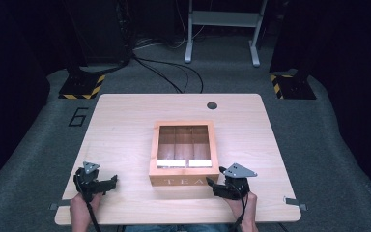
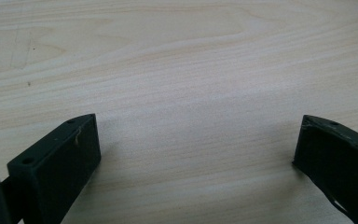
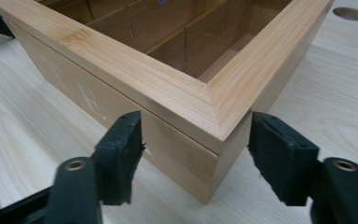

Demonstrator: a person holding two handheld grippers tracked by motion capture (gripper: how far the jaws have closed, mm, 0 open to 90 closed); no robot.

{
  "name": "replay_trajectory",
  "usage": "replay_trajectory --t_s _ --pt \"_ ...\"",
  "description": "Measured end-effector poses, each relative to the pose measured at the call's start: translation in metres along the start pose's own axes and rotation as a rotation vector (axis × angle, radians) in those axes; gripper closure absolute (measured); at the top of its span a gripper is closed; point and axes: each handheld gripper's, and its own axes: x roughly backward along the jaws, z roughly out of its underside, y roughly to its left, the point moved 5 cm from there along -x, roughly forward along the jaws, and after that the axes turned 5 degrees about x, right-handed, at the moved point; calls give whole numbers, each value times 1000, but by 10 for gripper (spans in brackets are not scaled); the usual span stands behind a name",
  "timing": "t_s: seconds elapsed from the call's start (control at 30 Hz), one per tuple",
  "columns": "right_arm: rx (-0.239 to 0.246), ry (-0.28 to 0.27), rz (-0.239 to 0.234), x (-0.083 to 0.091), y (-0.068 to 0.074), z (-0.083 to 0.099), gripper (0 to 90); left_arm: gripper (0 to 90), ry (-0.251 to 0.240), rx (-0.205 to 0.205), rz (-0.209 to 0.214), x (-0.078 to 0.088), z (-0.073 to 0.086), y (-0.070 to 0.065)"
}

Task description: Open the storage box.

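Two hands at the near edge of the pale wood-grain bench (image 1: 125,121) each hold a black two-jaw claw, seen from the high view. At the bench's middle sits the square bamboo tea box (image 1: 184,153), its glass-panelled lid shut over divided compartments, the letters "TEA" on its near face and two white packets showing through the pane at the front. Right claw (image 1: 211,183), just beside the box's near right corner, stands released: in its own view (image 3: 193,154) the jaws are spread on either side of that corner (image 3: 216,135), not touching the wood. Left claw (image 1: 111,181) rests well apart from the box, near the bench's left front; its own view (image 2: 196,140) shows the jaws wide apart over bare bench top, holding nothing. A small dark round hole (image 1: 212,105) marks the bench's far side.
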Motion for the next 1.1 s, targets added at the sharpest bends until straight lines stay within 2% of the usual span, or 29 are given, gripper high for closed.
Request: replay_trajectory --t_s 0.13,0.63,0.8,1.1 --pt "3 -8 11 1 -1 0 405 3 0 0 0 0 0 0" --pt "4 -13 18 3 -1 2 450 3 0 0 0 0 0 0" --pt "13 2 20 4 -1 3 498 3 0 0 0 0 0 0" --pt "9 -19 20 5 -1 5 530 3 0 0 0 0 0 0"
